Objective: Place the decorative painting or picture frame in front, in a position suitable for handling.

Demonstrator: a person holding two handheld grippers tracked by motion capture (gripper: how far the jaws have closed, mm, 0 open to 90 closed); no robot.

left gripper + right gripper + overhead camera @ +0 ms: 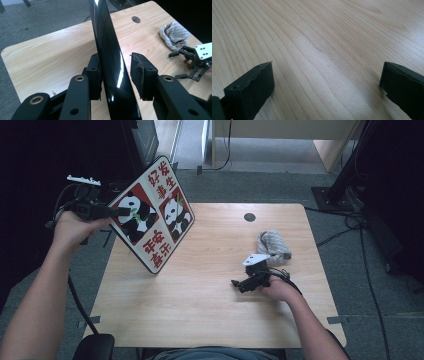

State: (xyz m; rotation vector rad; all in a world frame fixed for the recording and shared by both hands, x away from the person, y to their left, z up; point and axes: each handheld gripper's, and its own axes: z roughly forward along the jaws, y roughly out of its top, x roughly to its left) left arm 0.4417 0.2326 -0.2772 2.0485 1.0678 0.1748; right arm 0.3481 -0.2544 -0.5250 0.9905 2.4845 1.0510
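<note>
A square board (150, 220) printed with pandas and red Chinese characters stands tilted over the table's far left corner, its low corner down by the tabletop. My left gripper (122, 212) is shut on its left edge. In the left gripper view the board's glossy black back (110, 62) runs up between the two jaws, whose pads (138, 72) press on it. My right gripper (239, 285) rests on the wooden table (200, 310) at the right, open. The right gripper view has bare wood between its wide-spread jaws (327, 82).
A crumpled grey cloth (272, 245) lies just beyond the right gripper, and it appears with that gripper (178, 65) in the left gripper view too (175, 35). A round cable hole (249, 217) sits near the table's far edge. Cables trail over the floor at the right.
</note>
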